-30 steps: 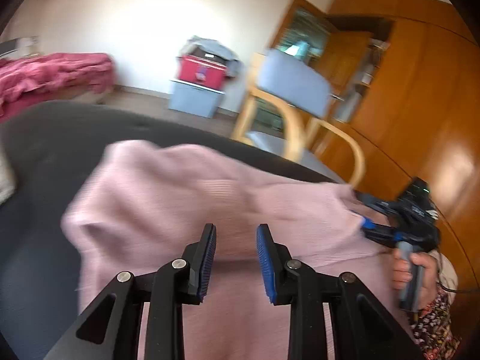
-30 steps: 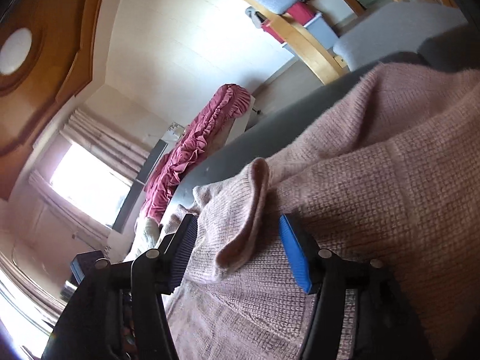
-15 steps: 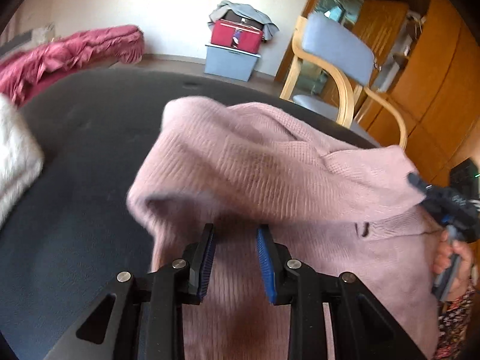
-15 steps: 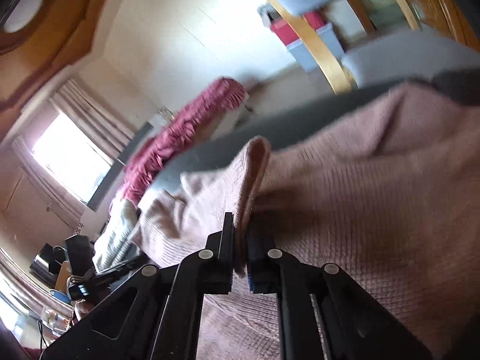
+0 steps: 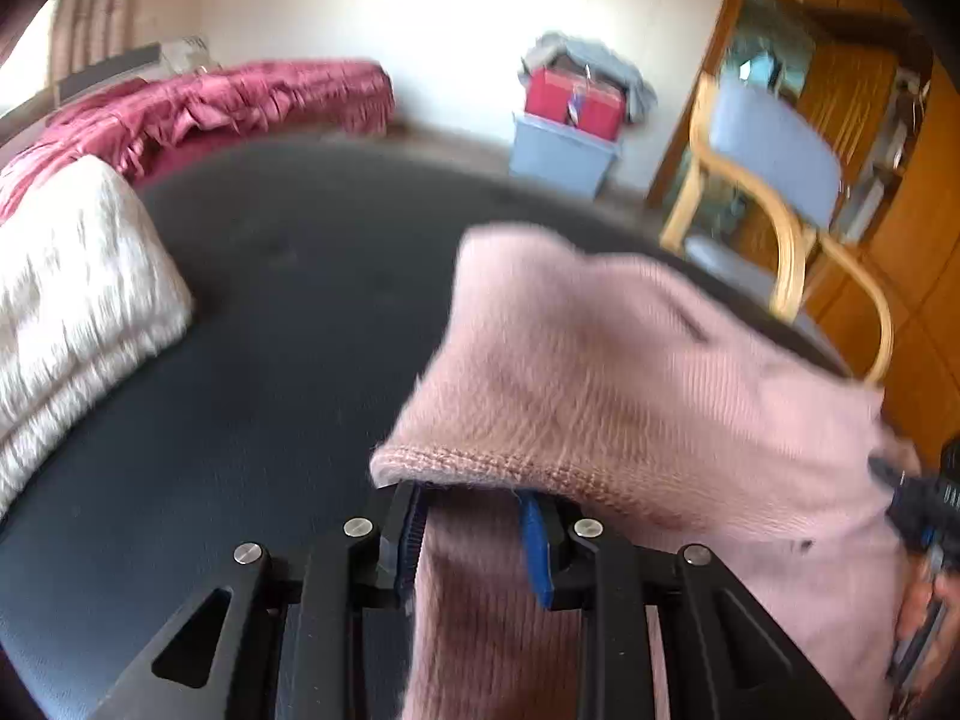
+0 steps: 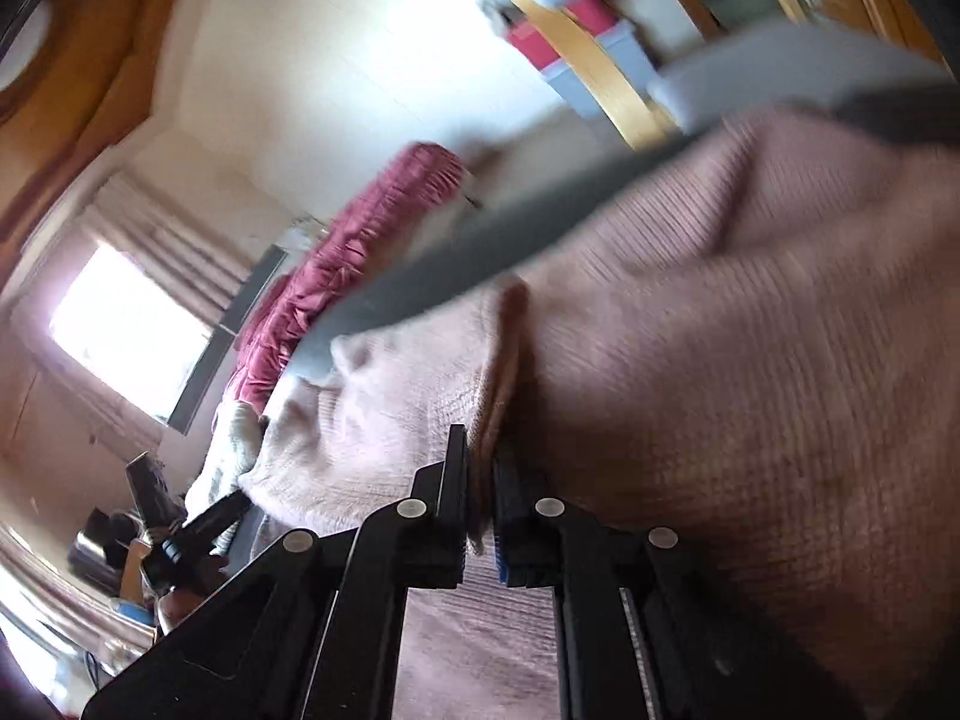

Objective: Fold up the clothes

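Presently the pink knit sweater (image 5: pixel 630 372) lies across the dark grey cushioned surface (image 5: pixel 270 312), one edge raised off it by both tools. Right gripper (image 6: pixel 480 498): jaws pressed together on a thin fold of the knit, likely a hem or side edge, probably to anchor that end. Left gripper (image 5: pixel 471 531): jaws partway apart, a thick bunch of knit filling the gap and draping over the fingertips, seemingly held so the flap can be carried over for a fold.
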